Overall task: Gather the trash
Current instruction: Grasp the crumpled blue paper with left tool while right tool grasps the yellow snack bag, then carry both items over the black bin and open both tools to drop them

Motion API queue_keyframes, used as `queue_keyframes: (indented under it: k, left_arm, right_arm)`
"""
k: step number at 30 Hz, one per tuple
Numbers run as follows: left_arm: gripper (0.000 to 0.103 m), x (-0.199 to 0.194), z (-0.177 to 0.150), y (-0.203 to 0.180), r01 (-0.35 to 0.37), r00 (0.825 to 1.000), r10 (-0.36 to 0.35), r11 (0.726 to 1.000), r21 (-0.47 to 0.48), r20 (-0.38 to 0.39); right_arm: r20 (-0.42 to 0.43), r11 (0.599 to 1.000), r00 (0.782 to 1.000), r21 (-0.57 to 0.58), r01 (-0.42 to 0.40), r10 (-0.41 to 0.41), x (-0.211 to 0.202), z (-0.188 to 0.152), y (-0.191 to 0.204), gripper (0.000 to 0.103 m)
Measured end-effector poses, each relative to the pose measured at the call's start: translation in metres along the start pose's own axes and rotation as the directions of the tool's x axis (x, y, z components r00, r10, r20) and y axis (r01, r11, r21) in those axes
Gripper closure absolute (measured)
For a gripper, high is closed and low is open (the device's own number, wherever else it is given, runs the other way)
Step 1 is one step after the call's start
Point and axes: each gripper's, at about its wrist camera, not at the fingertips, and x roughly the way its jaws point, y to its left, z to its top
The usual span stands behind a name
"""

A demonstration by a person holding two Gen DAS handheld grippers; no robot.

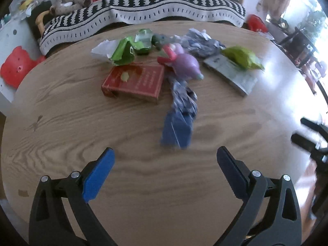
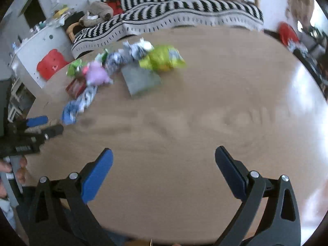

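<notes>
Trash lies in a cluster on the round wooden table [image 1: 61, 123]: a blue crumpled wrapper [image 1: 180, 121], a red box [image 1: 134, 83], a green wrapper [image 1: 127, 51], a purple and pink toy [image 1: 184, 63], a yellow-green bag [image 1: 242, 57] on a grey booklet [image 1: 231, 73], and a blue-white wrapper [image 1: 203, 42]. My left gripper [image 1: 165, 160] is open and empty, just short of the blue wrapper. My right gripper [image 2: 164, 158] is open and empty over bare table, right of the cluster; the blue wrapper [image 2: 70, 111] and yellow-green bag [image 2: 162, 59] show there too.
A sofa with a black-and-white striped blanket [image 1: 155, 6] stands behind the table. A red bear-shaped object [image 1: 16, 67] hangs on white furniture at left. The right gripper shows at the right edge of the left wrist view [image 1: 309, 135]; the left one at the left edge of the right wrist view [image 2: 39, 127].
</notes>
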Motion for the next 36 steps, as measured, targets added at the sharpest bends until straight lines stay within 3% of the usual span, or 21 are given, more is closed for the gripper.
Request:
queue_keyframes:
  k: [3,8,13,14,15,16,17,19,23,36]
  left_arm:
    - [0.006,0.003,0.004,0.001,0.005,1.000,-0.005,1.000,0.004,0.015]
    - [0.006,0.018,0.013,0.003,-0.031,0.999,0.030,0.999,0.034,0.035]
    - [0.010,0.029,0.015,0.000,-0.035,0.998,0.031,0.997,0.073,0.057]
    - [0.014,0.029,0.016,0.002,-0.029,0.997,0.024,0.998,0.063,0.076]
    - [0.025,0.028,0.018,0.004,-0.025,0.996,0.020,0.998,0.056,0.083]
    - [0.039,0.027,0.020,0.005,-0.024,0.996,0.019,0.998,0.052,0.088]
    - [0.048,0.026,0.022,0.006,-0.026,0.995,0.021,0.998,0.054,0.098]
    - [0.070,0.025,0.024,0.006,-0.028,0.994,0.022,0.998,0.054,0.105]
    - [0.074,0.024,0.025,0.007,-0.007,0.994,0.002,0.999,0.042,0.107]
    - [0.075,0.018,0.025,0.003,0.027,0.995,-0.031,0.999,0.040,0.100]
  right_arm:
    - [0.031,1.000,0.999,-0.015,0.025,-0.024,0.016,0.047,0.000,0.007]
    - [-0.002,1.000,1.000,-0.008,-0.002,0.002,0.061,0.103,-0.004,0.007]
    - [-0.074,0.999,0.996,0.026,-0.041,0.043,0.115,0.130,-0.007,0.007]
    - [-0.077,0.999,0.996,0.027,-0.043,0.045,0.122,0.132,-0.008,0.008]
    - [-0.077,0.999,0.996,0.030,-0.043,0.046,0.125,0.132,-0.008,0.015]
    - [-0.061,0.999,0.998,0.019,-0.029,0.030,0.126,0.133,-0.009,0.037]
    - [-0.063,1.000,0.998,0.012,-0.025,0.025,0.126,0.135,-0.009,0.044]
    - [-0.064,0.999,0.997,0.019,-0.037,0.038,0.128,0.135,-0.009,0.045]
    - [-0.045,0.999,0.999,0.017,-0.030,0.030,0.126,0.134,-0.011,0.049]
    - [-0.002,1.000,1.000,0.011,0.012,-0.012,0.094,0.124,-0.017,0.051]
